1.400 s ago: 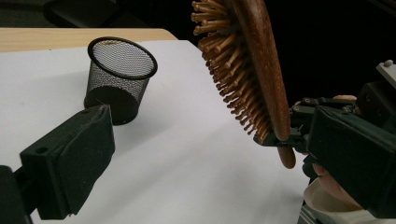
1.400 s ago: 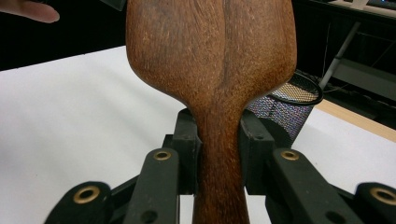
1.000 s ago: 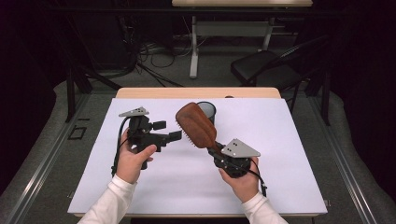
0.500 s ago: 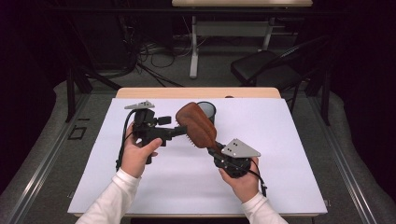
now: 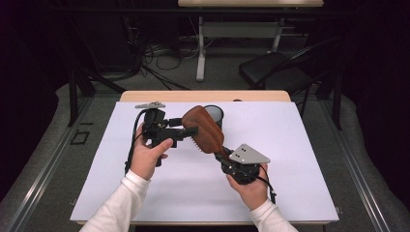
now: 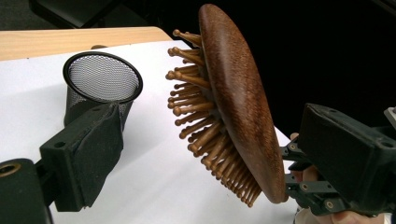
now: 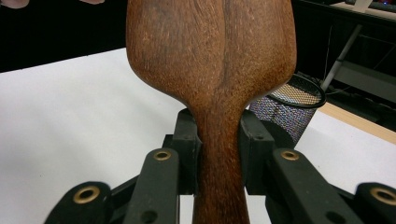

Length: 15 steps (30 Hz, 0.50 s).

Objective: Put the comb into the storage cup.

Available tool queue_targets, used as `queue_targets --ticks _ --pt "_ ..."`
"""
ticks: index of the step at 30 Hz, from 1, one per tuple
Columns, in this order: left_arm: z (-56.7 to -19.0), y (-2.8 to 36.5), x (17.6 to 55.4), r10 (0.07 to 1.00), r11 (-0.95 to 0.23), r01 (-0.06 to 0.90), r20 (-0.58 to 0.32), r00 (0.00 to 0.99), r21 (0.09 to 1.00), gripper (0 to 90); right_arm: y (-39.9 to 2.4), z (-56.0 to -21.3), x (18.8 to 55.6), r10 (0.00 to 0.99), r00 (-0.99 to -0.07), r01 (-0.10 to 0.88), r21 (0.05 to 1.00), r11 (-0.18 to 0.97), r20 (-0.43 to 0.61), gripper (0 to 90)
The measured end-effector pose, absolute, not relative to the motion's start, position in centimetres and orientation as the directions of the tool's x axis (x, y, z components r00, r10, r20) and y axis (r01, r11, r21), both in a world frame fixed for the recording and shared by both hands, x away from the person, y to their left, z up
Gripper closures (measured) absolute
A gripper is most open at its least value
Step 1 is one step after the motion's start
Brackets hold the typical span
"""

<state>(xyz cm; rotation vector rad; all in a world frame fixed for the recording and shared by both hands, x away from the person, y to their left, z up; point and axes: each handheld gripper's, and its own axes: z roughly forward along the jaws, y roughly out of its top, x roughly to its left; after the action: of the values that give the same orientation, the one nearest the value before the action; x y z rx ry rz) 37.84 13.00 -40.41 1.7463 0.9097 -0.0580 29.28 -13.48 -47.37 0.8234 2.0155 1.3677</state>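
With the right gripper (image 5: 223, 155) clamping the hairbrush (image 5: 204, 128) handle, the left gripper (image 5: 189, 130), jaws closing but still unclamped, must seat on the head just ahead.

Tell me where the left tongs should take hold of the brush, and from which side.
Grip the brush head across its edges, coming from its bristle side, where the left tongs already point. The right tongs are clamped on the handle, so only the head is free. Its smooth, rounded back looks slippery, and the pins would probably get in the way of a face-on pinch.
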Motion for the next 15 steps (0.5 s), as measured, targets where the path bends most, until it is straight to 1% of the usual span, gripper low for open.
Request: queue_targets --ticks 3,5,11,15 --pt "-40.4 12.8 38.0 0.536 -0.093 0.603 -0.470 0.701 0.793 9.1 -13.5 -47.4 29.3 0.749 -0.653 0.174 0.942 0.289 -0.109 72.2" --pt "-40.4 12.6 38.1 0.538 -0.097 0.607 -0.472 0.699 0.789 12.4 -13.5 -47.4 29.3 0.749 -0.654 0.173 0.941 0.290 -0.110 72.2" --pt "-40.6 12.0 38.4 0.537 -0.101 0.612 -0.475 0.697 0.784 12.8 -13.4 -47.4 29.3 0.748 -0.655 0.174 0.941 0.289 -0.109 72.2" --pt "-40.7 11.6 38.6 0.535 -0.104 0.616 -0.479 0.696 0.781 15.6 -13.4 -47.3 29.2 0.747 -0.656 0.171 0.942 0.288 -0.109 72.2"
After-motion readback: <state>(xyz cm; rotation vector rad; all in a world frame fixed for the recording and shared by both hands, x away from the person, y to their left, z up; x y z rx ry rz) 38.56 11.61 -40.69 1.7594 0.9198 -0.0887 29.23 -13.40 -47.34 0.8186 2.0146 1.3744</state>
